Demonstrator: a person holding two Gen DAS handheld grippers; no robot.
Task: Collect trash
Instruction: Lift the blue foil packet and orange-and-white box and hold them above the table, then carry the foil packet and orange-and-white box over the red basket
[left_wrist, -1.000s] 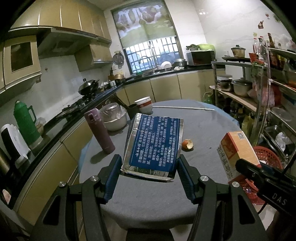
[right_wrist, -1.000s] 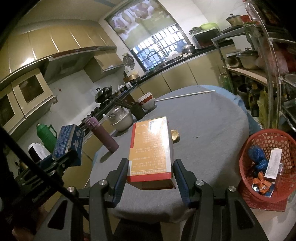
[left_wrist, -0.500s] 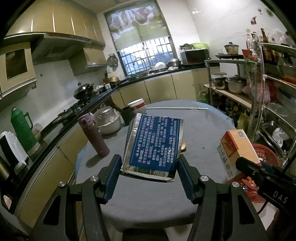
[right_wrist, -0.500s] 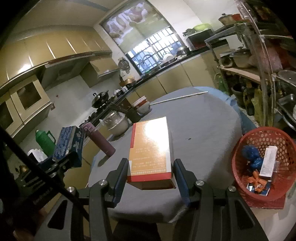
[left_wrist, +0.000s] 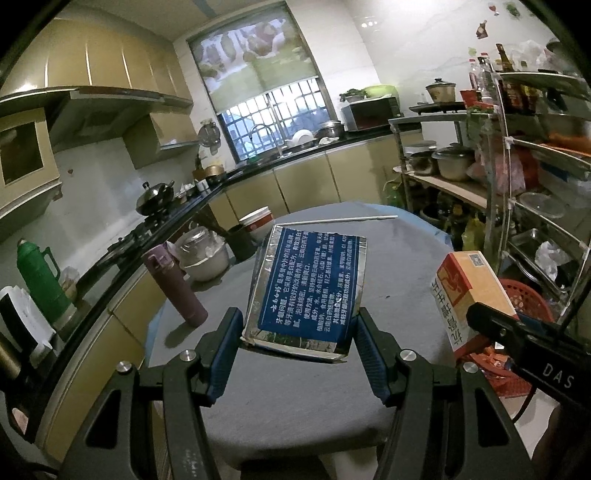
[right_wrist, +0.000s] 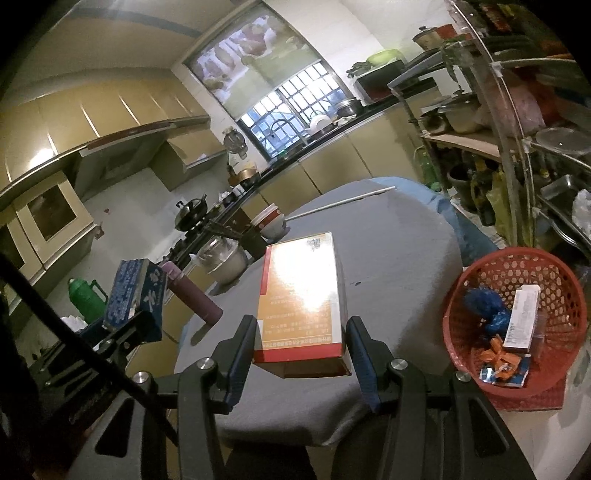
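**Two boxes in hand, basket waiting**

Left wrist view: the left tongs (left_wrist: 297, 325) clench a blue box (left_wrist: 308, 286) at frame centre, above the grey counter (left_wrist: 295, 402).

Right wrist view: the right tongs (right_wrist: 301, 343) clench an orange box (right_wrist: 301, 295); the red basket (right_wrist: 465, 321), lower right, already holds some trash. Both boxes are not yet dropped in.

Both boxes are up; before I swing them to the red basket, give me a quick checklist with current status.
1. Left gripper clamped on blue box: ok.
2. Right gripper clamped on orange box: ok.
3. Both boxes lifted off the table: ok.
4. Red basket in view, right of the table: ok.
5. Room left in the basket: ok, partly filled.
6. Purple bottle clear of the boxes: ok.
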